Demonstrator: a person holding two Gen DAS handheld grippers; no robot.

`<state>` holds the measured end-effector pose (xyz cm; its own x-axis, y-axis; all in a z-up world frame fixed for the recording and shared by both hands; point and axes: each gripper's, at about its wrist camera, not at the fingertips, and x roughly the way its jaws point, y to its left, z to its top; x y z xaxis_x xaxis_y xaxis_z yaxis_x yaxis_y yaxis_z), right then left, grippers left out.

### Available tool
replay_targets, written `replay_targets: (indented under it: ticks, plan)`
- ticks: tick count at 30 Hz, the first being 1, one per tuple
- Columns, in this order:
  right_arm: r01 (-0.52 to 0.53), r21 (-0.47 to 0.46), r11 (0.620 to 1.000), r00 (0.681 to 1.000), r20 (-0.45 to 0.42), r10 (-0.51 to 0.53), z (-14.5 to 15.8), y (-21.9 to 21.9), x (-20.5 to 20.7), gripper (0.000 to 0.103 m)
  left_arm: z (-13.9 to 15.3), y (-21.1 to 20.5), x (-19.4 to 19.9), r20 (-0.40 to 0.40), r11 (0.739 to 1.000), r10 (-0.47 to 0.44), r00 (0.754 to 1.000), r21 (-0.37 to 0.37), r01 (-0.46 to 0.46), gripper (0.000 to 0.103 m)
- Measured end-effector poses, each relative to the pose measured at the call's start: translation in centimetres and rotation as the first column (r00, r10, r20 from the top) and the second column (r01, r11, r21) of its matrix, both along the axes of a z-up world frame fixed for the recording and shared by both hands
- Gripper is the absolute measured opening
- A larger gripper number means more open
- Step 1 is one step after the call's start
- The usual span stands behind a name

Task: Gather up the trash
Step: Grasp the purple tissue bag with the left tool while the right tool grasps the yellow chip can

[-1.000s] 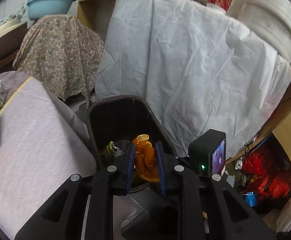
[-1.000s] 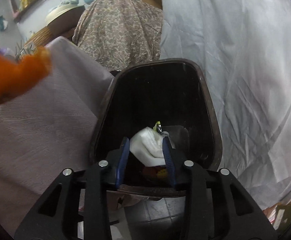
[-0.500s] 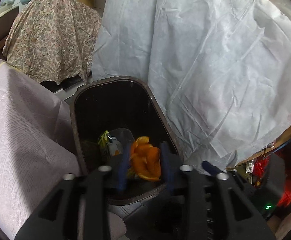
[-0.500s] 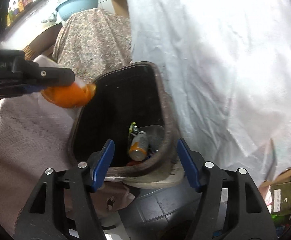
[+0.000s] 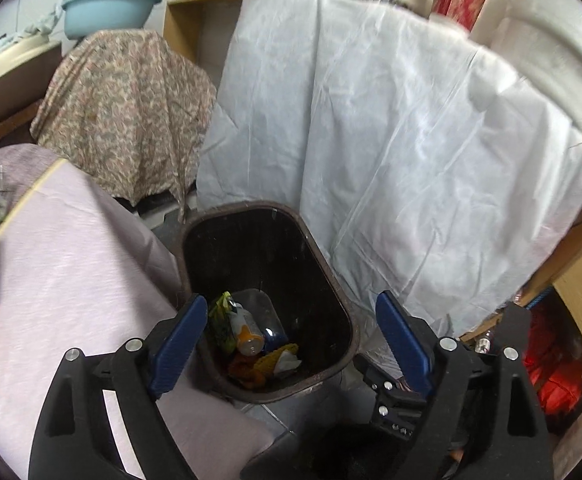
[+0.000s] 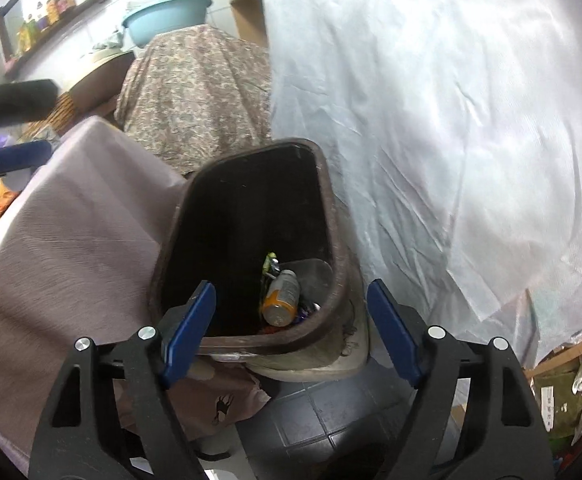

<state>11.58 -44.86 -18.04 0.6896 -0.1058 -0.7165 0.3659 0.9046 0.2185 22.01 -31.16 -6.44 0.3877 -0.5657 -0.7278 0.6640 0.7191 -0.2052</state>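
A dark brown trash bin (image 5: 333,276) (image 6: 329,208) stands on the floor between the cloth-covered table and a white sheet. At its bottom lie an orange can (image 5: 249,340) (image 6: 281,300), a green wrapper (image 5: 221,320), orange peel (image 5: 251,372) and a crumpled white tissue (image 5: 287,362). My left gripper (image 5: 291,332) hovers over the bin's near end, its jaws opening wide with nothing between the blue pads. My right gripper (image 6: 291,320) hangs over the bin's near rim, jaws also opening and empty. The left gripper's fingers (image 6: 19,158) show blurred at the left edge of the right wrist view.
A mauve tablecloth (image 5: 63,280) covers the table left of the bin. A floral cloth (image 5: 127,104) drapes something behind it, with a blue basin (image 5: 109,8) above. The white sheet (image 5: 391,160) hangs to the right. Red bags (image 5: 551,364) and clutter sit under a wooden shelf at right.
Both grippers opened. The orange peel left the left gripper and the white tissue left the right one; both lie in the bin now. The left gripper dipped toward the bin and rose again.
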Motion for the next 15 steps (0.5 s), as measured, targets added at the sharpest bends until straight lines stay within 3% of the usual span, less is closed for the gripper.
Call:
replay_targets:
  ticks: [9,14,15]
  plan:
    - [-0.111,0.002,0.994,0.992,0.057,0.11,3.0,3.7,0.8,0.078,4.3,9.4,-1.4,0.113,0.992,0.103,0.988,-0.078,-0.095,0.09]
    - [-0.177,-0.011,0.984,0.979,0.098,0.177,5.4,6.2,1.3,0.083,6.2,16.3,-1.2,0.176,0.963,0.255,0.951,-0.135,-0.234,0.09]
    - [-0.189,-0.016,0.982,0.977,0.102,0.189,5.8,6.7,1.3,0.083,6.6,18.1,-1.0,0.192,0.949,0.304,0.933,-0.145,-0.28,0.09]
